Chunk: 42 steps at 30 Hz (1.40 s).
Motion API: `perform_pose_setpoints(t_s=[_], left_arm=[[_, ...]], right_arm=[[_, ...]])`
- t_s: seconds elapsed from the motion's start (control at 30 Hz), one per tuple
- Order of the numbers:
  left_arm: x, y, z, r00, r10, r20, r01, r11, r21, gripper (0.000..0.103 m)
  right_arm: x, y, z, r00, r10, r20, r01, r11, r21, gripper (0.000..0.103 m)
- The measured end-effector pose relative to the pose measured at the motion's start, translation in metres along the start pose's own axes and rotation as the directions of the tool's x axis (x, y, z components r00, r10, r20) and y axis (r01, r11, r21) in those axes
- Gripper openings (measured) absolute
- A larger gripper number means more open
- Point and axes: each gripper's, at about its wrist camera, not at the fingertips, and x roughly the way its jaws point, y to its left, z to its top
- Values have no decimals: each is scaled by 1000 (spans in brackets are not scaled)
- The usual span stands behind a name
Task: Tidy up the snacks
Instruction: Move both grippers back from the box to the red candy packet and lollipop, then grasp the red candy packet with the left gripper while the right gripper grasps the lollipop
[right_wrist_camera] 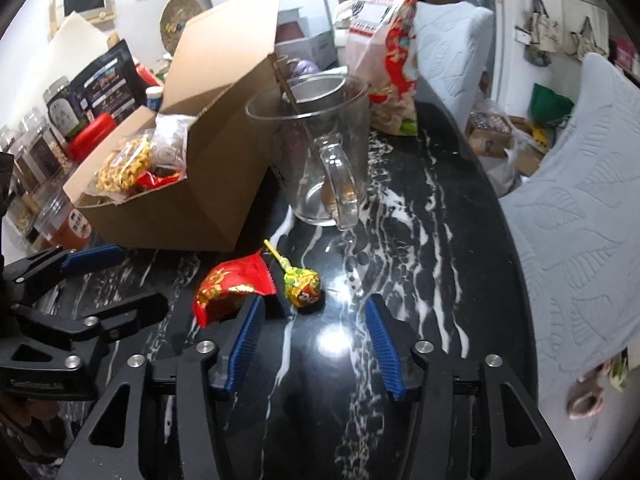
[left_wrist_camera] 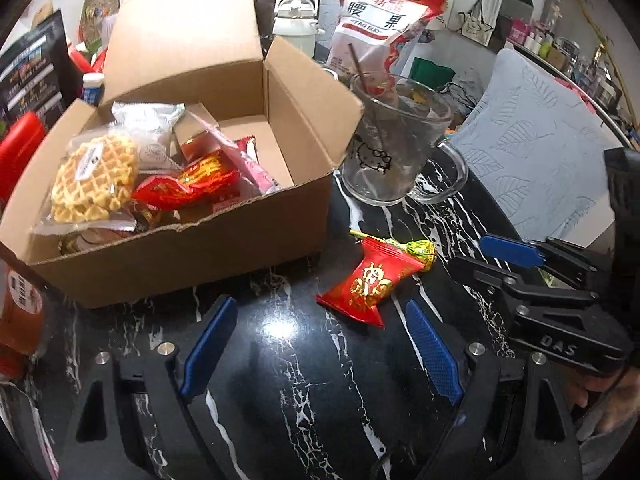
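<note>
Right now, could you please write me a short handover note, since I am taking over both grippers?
Left gripper: jaws open, empty, above the marble table.
Right gripper: jaws open, empty, just short of the lollipop.
Done: the cardboard box already holds a waffle pack and several other wrapped snacks.
Left: the red candy packet and the lollipop lie loose on the table, beside each other, in front of the glass mug. The big cashew bag stands behind the mug, outside the box.
</note>
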Motion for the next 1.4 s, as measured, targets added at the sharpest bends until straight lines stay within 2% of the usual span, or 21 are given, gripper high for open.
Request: perform_pose_setpoints(t_s=[0.33,0.43,0.53,0.73,0.9,1.03,1.2,1.33,1.4], left_arm=[[14,2,7,999,-20,-41,20,1000,-2,87],[19,-1,9,998,-37,-43,38,999,3,87],[22,-5,9,998,-50,-43,51,998,20,87],[23,-19,9,998,-66,-16,67,994,92,87],[37,-29,10,989,-132,-70,141,979,144,87],[44,-35,11,994,-91,-59,100,978,183,87],[52,-38,16,991,-132,-36,136,973,185,87],[61,-37,19,989,-143,-47,149,975,165,87],[66,-37,19,989,-139,-54,146,976,159,83]], right_arm=[[32,-2,18,997,68,-42,-69,997,-26,41],[37,-1,19,994,96,-56,-98,995,-29,36],[41,3,19,993,90,-70,-94,994,-50,24],[34,-2,9,998,52,-42,-54,998,-44,24],[20,-19,-2,999,37,-40,-36,999,22,24],[8,-28,-13,999,2,-38,-1,999,44,24],[-4,-38,-24,999,-16,-37,20,996,88,24],[-10,-44,-30,999,-31,-36,35,994,105,24],[-12,-45,-32,999,-32,-36,36,993,115,24]])
